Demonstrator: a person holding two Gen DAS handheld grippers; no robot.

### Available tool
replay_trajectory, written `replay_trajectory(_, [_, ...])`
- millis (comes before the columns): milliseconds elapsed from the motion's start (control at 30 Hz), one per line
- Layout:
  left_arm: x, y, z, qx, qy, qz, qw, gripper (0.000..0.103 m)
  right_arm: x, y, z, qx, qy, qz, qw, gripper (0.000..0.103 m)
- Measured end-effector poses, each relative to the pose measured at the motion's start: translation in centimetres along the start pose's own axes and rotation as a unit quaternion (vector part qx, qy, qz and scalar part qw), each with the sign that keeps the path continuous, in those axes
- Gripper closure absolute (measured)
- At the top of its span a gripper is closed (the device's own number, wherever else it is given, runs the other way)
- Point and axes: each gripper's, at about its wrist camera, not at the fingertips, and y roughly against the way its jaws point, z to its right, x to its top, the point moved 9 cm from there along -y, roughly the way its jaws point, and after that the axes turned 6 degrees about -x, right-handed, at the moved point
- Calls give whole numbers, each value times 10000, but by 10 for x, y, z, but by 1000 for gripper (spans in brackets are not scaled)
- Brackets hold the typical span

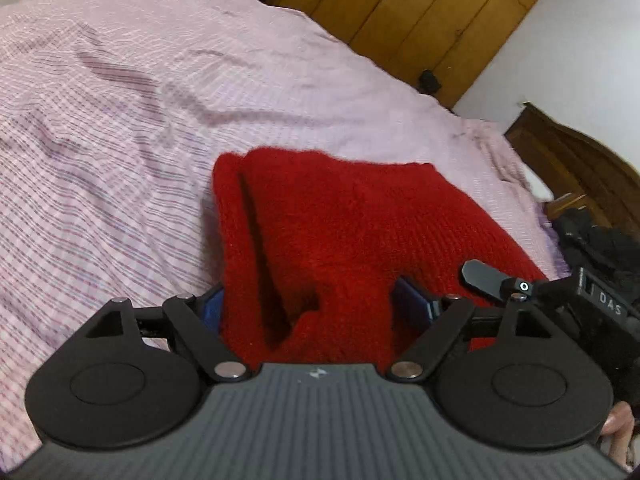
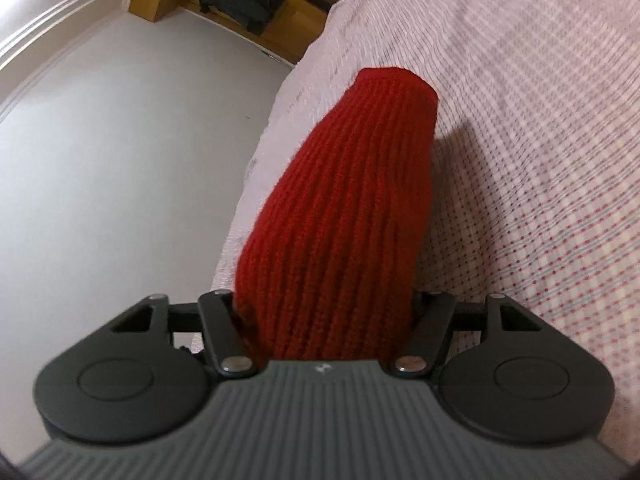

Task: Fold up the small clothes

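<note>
Red knit point(image 1: 340, 232) hides both grippers' fingertips.

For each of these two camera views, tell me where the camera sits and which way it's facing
Left wrist: sits on the left gripper, looking along its fingers across the red knit garment and pink checked bedspread toward wooden wardrobes; the right gripper and a fingertip show at right.
Right wrist: sits on the right gripper, looking along the bed's edge toward a white wall; red knit fills its jaws.
Shared: the garment, bedspread and wardrobes.
</note>
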Motion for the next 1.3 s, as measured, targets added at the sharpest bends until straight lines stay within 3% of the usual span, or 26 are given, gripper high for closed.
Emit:
replay_trajectory(133, [-20, 8, 23, -240, 233, -158, 9993, 17, 2, 37, 5, -87, 55, -188, 9998, 37])
replay_trajectory(433, [-82, 18, 104, -538, -196, -595, 9966, 17, -4, 132, 42, -479, -2, -578, 9972, 37])
replay_trajectory(567, [-104, 18, 125, -316, -684, -680, 9948, 16, -23, 156, 62, -614, -163, -573, 9963, 36])
replay_trajectory(733, [-130, 18, 128, 161, -1083, -838, 9904, 16, -52, 161, 102, -838, -385, -436, 9948, 30])
replay_trajectory(833, [-138, 18, 127, 222, -1199, -858, 9888, 16, -60, 166, 110, -845, -299, -402, 9952, 26])
replay_trajectory(1000, [-140, 23, 130, 342, -1422, -771, 9862, 16, -56, 189, 102, -996, 132, -473, 9938, 26])
replay_trajectory(1300, [-130, 28, 135, 486, -1578, -680, 9839, 16, -35, 232, 89, -1116, 750, 139, 9908, 26])
